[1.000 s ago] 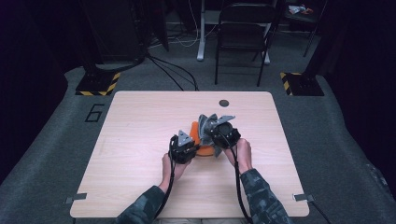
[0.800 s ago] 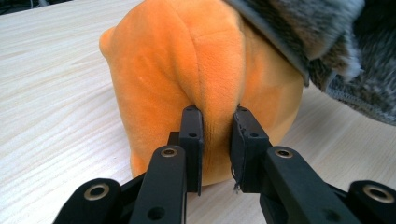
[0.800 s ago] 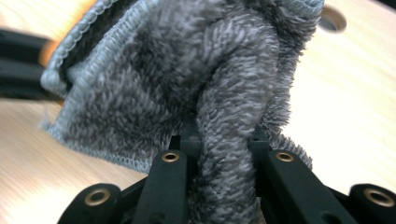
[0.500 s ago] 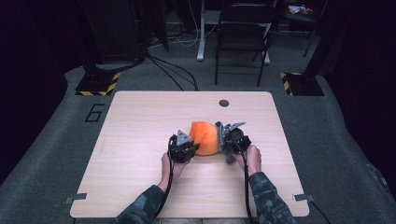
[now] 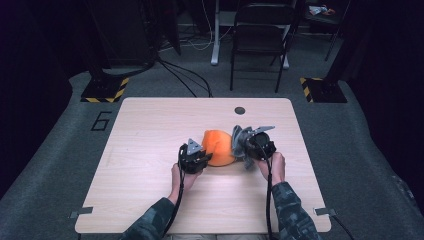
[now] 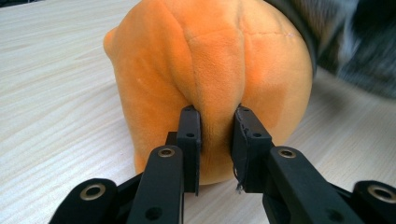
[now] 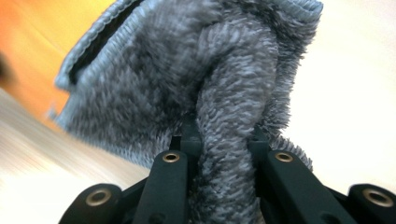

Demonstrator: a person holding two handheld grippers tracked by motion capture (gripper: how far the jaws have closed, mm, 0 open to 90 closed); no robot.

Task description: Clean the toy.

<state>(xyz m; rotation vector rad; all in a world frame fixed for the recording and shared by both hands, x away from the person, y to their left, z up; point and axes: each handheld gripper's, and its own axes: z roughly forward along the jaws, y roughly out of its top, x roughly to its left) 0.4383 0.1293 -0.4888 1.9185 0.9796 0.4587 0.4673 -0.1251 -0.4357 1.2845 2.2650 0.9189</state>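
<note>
The left gripper (image 6: 215, 140) is pinching a fold of the orange plush (image 6: 210, 70), probably anchoring it on the counter (image 5: 150, 150). The right gripper (image 7: 219, 140) is clamping the grey fuzzy cover (image 7: 196, 70), looks like it's peeling it off.

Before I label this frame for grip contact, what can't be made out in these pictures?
- Right gripper view: its fingers are buried in the grey fuzzy cloth; the pads are hidden.
- Same view: the table and orange edge are blurred.
- Left gripper view: the orange plush hides its far side; the top edge cuts it off.
- High view: the dark round spot on the table is too small to identify.
</note>
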